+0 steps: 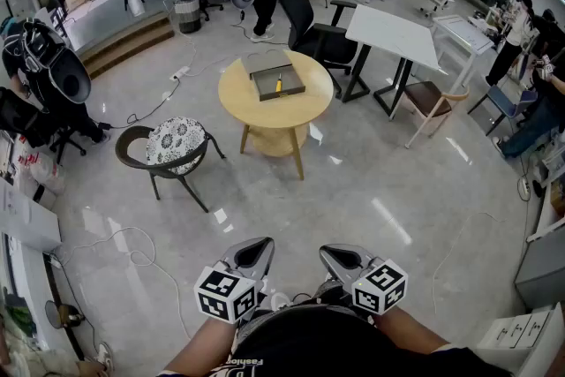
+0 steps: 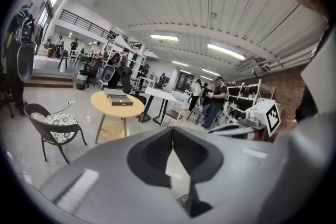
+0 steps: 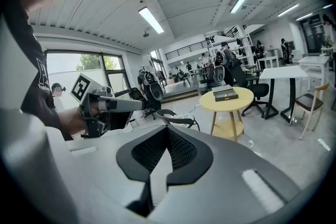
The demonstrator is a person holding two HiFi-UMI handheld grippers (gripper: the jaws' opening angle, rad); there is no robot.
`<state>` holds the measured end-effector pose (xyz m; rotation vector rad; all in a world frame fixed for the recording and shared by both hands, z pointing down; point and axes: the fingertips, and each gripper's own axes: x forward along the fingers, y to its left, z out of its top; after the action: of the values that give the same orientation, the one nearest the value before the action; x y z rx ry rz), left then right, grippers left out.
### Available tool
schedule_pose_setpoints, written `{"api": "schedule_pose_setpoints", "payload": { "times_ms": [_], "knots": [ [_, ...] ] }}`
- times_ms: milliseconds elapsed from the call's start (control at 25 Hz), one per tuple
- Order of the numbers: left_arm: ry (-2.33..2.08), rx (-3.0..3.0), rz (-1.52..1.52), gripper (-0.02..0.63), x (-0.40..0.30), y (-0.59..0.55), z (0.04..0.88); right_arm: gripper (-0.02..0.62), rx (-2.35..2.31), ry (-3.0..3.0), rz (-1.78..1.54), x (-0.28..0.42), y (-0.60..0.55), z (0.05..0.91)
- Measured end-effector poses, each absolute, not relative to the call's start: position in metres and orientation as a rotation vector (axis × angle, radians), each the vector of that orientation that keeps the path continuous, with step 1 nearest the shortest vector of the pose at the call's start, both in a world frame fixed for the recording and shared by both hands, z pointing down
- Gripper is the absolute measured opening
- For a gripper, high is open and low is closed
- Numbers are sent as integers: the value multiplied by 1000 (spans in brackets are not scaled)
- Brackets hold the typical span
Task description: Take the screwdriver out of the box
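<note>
Screwdriver (image 1: 279, 85) lies in the open box (image 1: 292, 80).
Head view: left gripper (image 1: 253, 252) and right gripper (image 1: 339, 257) are near the body, well apart from the box's round table (image 1: 265, 117). Left gripper view: jaws pressed together, empty. Right gripper view: the same.

White print at 6 o'clock in the head view, on the person's black shirt (image 1: 305, 342): it reads "Fashion", with the letters partly cut by the frame edge. The cubes on the left gripper (image 1: 255, 246) and right gripper (image 1: 335, 252) carry black-and-white square code patterns, without letters or digits.
</note>
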<state>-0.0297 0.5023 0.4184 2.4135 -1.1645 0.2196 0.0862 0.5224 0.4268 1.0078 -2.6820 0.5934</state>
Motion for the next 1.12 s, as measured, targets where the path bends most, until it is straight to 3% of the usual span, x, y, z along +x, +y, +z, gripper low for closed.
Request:
{"api": "schedule_pose_setpoints", "payload": {
  "times_ms": [1120],
  "knots": [
    [-1152, 2422, 254, 60, -30, 510, 430, 2, 1026, -2663, 645, 81, 522, 438]
  ]
}}
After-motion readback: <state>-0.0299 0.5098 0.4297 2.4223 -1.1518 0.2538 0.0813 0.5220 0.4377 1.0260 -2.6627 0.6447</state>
